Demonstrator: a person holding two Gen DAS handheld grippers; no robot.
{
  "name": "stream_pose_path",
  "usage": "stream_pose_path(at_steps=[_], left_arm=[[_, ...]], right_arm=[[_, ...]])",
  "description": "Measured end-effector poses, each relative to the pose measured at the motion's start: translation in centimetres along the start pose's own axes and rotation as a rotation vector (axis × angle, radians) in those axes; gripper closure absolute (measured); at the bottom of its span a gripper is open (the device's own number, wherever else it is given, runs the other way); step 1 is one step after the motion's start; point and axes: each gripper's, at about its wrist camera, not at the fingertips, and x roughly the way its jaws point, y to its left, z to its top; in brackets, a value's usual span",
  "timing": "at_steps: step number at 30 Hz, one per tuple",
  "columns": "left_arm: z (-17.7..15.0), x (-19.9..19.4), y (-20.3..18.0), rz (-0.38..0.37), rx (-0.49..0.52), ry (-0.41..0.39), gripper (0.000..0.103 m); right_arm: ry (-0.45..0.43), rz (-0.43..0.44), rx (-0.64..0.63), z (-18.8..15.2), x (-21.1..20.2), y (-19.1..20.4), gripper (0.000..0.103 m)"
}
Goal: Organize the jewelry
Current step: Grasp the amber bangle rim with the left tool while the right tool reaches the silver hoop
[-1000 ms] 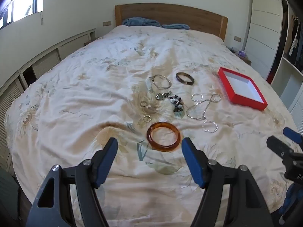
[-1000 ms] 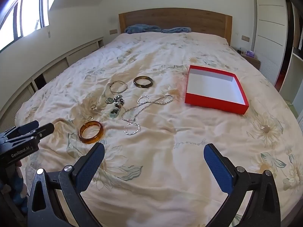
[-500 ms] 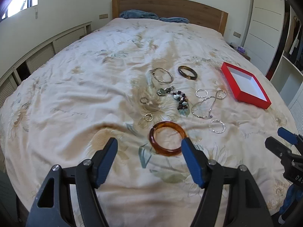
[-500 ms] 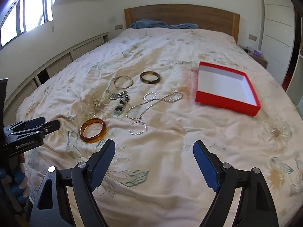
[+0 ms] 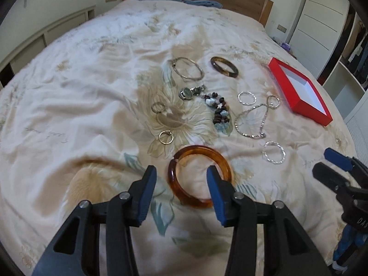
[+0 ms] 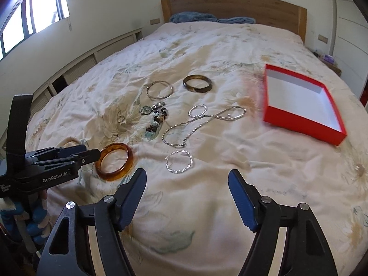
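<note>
A bed (image 6: 230, 184) with a cream floral cover fills both views, its wooden headboard (image 6: 232, 7) at the far end. Taking the red box (image 6: 301, 105) as the landmark: it lies open and white-lined on the cover, and all the jewelry sits to its left, apart from it. Nearest it is a silver chain necklace (image 6: 197, 126), with a small silver hoop (image 6: 197, 111) just beyond the chain and a larger twisted silver hoop (image 6: 179, 162) on the near side. Farther from the box come a dark bangle (image 6: 197, 83), a thin silver bangle (image 6: 159, 89), a beaded strand (image 6: 157, 120) with a watch-like pendant, and two small rings (image 5: 165, 136). Farthest from the box lies the amber bangle (image 5: 200, 176). The left gripper (image 5: 181, 188) is over it, jaws apart and closing, one finger inside the ring and one outside, not visibly pressing it. The right gripper (image 6: 187, 194), nearer the box, hovers over bare cover, jaws apart and closing with nothing between them.
</note>
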Motion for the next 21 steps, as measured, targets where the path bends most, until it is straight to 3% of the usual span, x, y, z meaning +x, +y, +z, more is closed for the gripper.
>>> stream_pose_path(at_steps=[4,8,16,21], left_arm=[[0.8,2.0,0.3,0.009,0.0,0.047,0.06],[0.8,4.2,0.5,0.013,-0.001,0.127,0.076],[0.4,5.4,0.8,0.01,0.0,0.165,0.079],[0.5,5.6,0.8,0.008,0.001,0.168,0.082]], right_arm=[[0.024,0.025,-0.009,0.7,2.2,0.4,0.03],[0.05,0.042,-0.017,1.1,4.4,0.8,0.03],[0.095,0.039,-0.018,1.2,7.6,0.5,0.031],[0.139,0.028,-0.016,0.8,9.3,0.3,0.046]])
